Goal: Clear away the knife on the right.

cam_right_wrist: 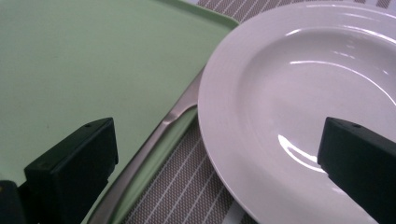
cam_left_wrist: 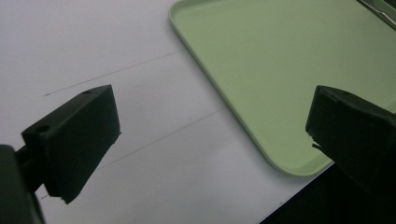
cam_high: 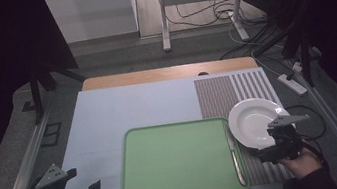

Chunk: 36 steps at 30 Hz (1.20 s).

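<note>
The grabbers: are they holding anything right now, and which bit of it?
Nothing is held. The left gripper hangs open over the bare table beside the green tray. The right gripper is open too, by the near rim of the white plate.

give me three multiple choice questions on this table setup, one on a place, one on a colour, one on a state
1. Where does the knife lie?
A. along the tray's right rim
B. on the plate
C. on the floor

2. What colour is the tray?
A. red
B. light green
C. black

3. How do the right gripper's jaws stand?
A. shut on the knife
B. shut on the plate
C. open, holding nothing

Answers:
1 A, the high view shows it lying along that rim.
2 B, light green in every view.
3 C, the right gripper view shows a wide gap over the white plate.
</note>
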Each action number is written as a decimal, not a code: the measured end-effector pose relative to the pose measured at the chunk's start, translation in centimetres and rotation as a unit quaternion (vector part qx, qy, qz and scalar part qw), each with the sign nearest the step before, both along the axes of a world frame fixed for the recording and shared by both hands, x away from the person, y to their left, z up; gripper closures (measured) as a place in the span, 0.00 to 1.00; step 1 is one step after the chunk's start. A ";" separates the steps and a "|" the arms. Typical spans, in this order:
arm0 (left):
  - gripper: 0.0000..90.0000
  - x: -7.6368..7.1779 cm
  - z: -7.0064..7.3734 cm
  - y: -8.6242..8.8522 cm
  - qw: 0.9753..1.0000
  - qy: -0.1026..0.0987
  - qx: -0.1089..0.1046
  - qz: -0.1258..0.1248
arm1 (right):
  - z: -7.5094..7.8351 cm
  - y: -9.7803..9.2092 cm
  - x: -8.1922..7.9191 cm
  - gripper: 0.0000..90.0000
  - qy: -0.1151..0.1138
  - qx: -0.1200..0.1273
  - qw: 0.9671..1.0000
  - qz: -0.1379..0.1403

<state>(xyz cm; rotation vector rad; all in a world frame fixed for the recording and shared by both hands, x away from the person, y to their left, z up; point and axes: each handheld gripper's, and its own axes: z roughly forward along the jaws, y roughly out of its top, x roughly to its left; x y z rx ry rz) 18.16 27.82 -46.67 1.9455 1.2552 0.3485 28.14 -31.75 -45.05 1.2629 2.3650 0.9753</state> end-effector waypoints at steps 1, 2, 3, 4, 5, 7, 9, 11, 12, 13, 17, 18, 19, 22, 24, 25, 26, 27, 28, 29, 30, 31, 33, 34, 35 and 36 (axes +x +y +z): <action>0.03 0.0 0.0 0.0 1.000 0.000 0.000 0.000 | 0.0 -0.1 -0.1 0.00 0.001 0.000 1.000 -0.001; 0.03 0.0 0.0 0.0 1.000 0.000 0.000 0.000 | -0.1 -0.3 -0.3 0.00 0.004 0.001 1.000 -0.001; 0.03 0.0 0.0 0.0 1.000 0.000 0.000 0.000 | -0.1 -0.4 -0.4 0.00 0.004 0.000 1.000 -0.003; 0.03 0.0 0.0 0.0 1.000 0.000 0.000 0.000 | -0.1 -0.6 -0.6 0.00 0.004 0.000 1.000 -0.004; 0.03 0.0 0.0 0.0 1.000 0.000 0.000 0.001 | -0.1 -0.7 -0.7 0.00 0.005 0.000 1.000 -0.006; 0.03 0.0 0.0 0.0 1.000 0.000 0.000 0.001 | 0.0 -1.0 -1.0 0.00 0.001 0.004 1.000 -0.011; 0.03 0.0 0.0 0.0 1.000 0.000 -0.001 0.001 | 0.1 -1.2 -1.3 0.00 -0.001 0.008 1.000 -0.012; 0.03 0.0 0.0 0.0 1.000 0.001 0.000 0.001 | 0.2 -1.4 -1.5 0.00 -0.004 0.010 1.000 -0.017; 0.03 0.0 0.0 0.0 1.000 0.001 -0.001 0.001 | 0.2 -1.5 -1.6 0.00 -0.005 0.010 1.000 -0.017; 0.03 0.0 0.0 0.0 1.000 0.001 -0.001 0.001 | 0.3 -1.6 -1.7 0.00 -0.005 0.011 1.000 -0.019; 0.03 0.0 0.0 0.0 1.000 0.001 0.000 0.001 | 0.4 -1.8 -2.1 0.00 -0.012 0.007 1.000 -0.021; 0.03 0.0 0.0 0.0 1.000 0.001 0.000 0.001 | 0.4 -1.9 -2.2 0.00 -0.013 0.006 1.000 -0.021; 0.03 0.0 0.0 0.0 1.000 0.001 0.000 0.001 | 0.4 -1.9 -2.3 0.00 -0.013 0.006 1.000 -0.023; 0.03 0.0 0.0 0.0 1.000 0.001 0.000 0.001 | 0.5 -2.1 -2.5 0.00 -0.015 0.006 0.999 -0.028; 0.03 0.0 0.0 0.0 1.000 0.001 0.001 0.001 | 0.5 -2.2 -2.6 0.00 -0.018 0.006 0.999 -0.030; 0.03 0.0 0.0 0.0 1.000 0.001 0.002 0.001 | 0.6 -2.3 -2.7 0.00 -0.019 0.005 0.999 -0.032; 0.03 0.0 0.0 0.0 1.000 0.001 0.002 0.001 | 0.6 -2.3 -2.8 0.00 -0.020 0.005 0.999 -0.034; 0.03 0.0 0.0 0.0 1.000 0.001 0.002 0.001 | 0.6 -2.4 -2.9 0.00 -0.020 0.005 0.999 -0.036; 0.03 0.0 0.0 0.0 1.000 0.001 0.002 0.001 | 0.6 -2.5 -3.0 0.00 -0.022 0.005 0.999 -0.037; 0.03 0.0 0.0 0.0 1.000 0.001 0.002 0.001 | 0.6 -2.6 -3.0 0.00 -0.022 0.005 0.999 -0.038; 0.03 0.0 0.0 0.0 1.000 0.001 0.002 0.002 | 0.7 -2.7 -3.1 0.00 -0.023 0.005 0.999 -0.040; 0.03 0.0 0.0 0.0 1.000 0.001 0.002 0.002 | 0.7 -2.7 -3.2 0.00 -0.023 0.006 0.999 -0.042; 0.03 0.0 0.0 0.0 1.000 0.001 0.002 0.002 | 0.7 -2.9 -3.3 0.00 -0.024 0.006 0.999 -0.046; 0.03 0.0 0.0 0.0 1.000 0.000 0.002 0.002 | 0.7 -3.0 -3.4 0.00 -0.025 0.005 0.998 -0.049; 0.03 0.0 0.0 0.0 1.000 0.000 0.002 0.001 | 0.8 -3.1 -3.5 0.00 -0.025 0.005 0.998 -0.051; 0.03 0.0 0.0 0.0 1.000 0.000 0.003 0.001 | 0.8 -3.1 -3.6 0.00 -0.025 0.006 0.998 -0.054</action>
